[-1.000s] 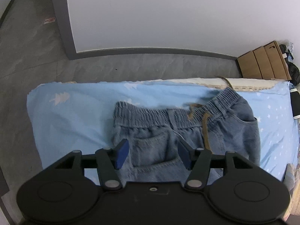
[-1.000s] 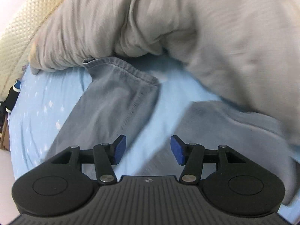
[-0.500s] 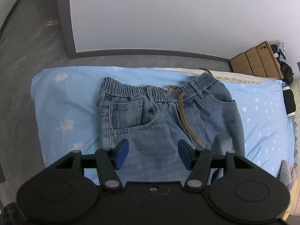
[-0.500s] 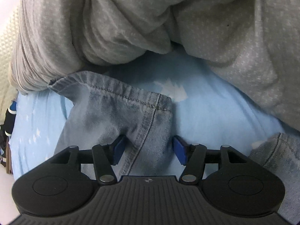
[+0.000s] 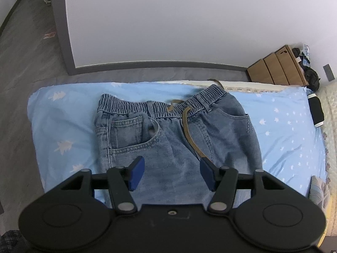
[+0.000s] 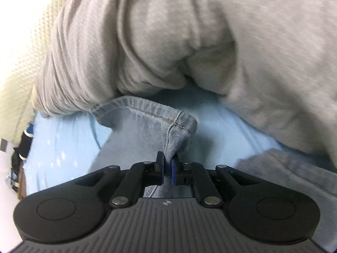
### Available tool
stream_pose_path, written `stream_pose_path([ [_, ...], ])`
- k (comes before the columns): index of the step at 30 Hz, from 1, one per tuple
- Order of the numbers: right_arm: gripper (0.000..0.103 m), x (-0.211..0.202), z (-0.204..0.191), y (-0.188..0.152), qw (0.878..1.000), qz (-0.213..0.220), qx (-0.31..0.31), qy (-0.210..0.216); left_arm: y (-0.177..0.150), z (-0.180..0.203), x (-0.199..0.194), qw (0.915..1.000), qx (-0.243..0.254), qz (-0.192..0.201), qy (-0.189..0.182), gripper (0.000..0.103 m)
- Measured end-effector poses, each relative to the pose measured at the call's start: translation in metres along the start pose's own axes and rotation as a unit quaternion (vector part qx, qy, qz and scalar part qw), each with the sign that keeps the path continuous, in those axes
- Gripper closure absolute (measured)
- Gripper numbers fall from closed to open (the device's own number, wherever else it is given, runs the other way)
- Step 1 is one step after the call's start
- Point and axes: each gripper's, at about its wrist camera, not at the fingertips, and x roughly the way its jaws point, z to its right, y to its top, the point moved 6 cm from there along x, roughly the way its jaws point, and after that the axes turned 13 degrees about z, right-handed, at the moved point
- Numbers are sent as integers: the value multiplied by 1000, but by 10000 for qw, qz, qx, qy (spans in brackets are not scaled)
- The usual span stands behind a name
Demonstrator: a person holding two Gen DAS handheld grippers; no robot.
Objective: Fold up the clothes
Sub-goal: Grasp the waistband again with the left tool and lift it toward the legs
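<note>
Right gripper [image 6: 167, 166] clamped on jeans [image 5: 179, 135] hem beside grey duvet [image 6: 189, 42], ready to carry it waistward; left gripper [image 5: 171, 174] open above jeans, free to pin.

We see faded blue denim jeans [image 5: 179, 139] with a gathered elastic waistband and a matt tan drawstring [image 5: 189, 130], lying on a smooth light-blue cotton-like bedsheet [image 5: 63, 130]. Our left tongs [image 5: 172, 174] are matt black plastic with blue pads [image 5: 137, 176] and metal pivots. Right tongs [image 6: 167, 168] pinch denim hem [image 6: 147, 113] beneath a soft grey quilted duvet [image 6: 210, 42].
</note>
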Motion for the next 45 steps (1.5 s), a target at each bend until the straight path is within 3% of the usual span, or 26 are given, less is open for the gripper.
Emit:
stream_pose_path([
  [4,97,8,20,-15,9992,-244,-53,-326,1,-8,0,10000,-50,-36,-13,48],
  [9,87,-4,21,-12,9989,-351,-79,-295,9,-23,10,9998,-142,-114,-29,48],
  [15,84,-61,24,2,9980,-225,-472,-346,18,-46,41,9982,-441,-390,-61,48],
  [21,81,-104,30,-12,9951,-298,-712,-614,26,-71,71,9935,-923,-647,-175,46],
  [31,66,-168,76,-34,9892,-218,233,-1428,26,-123,113,9862,-1374,-923,32,39],
  [33,57,-173,84,-38,9871,-190,291,-1566,21,-130,123,9858,-1363,-974,104,39],
  [38,48,-177,102,-55,9843,-388,312,-1695,9,-132,142,9838,-1415,-1097,6,39],
  [43,47,-173,116,-66,9812,-455,719,-1734,-2,-120,151,9839,-1369,-1147,-83,47],
  [45,39,-169,118,-69,9811,-442,717,-1743,-6,-116,153,9840,-1360,-1153,-83,55],
])
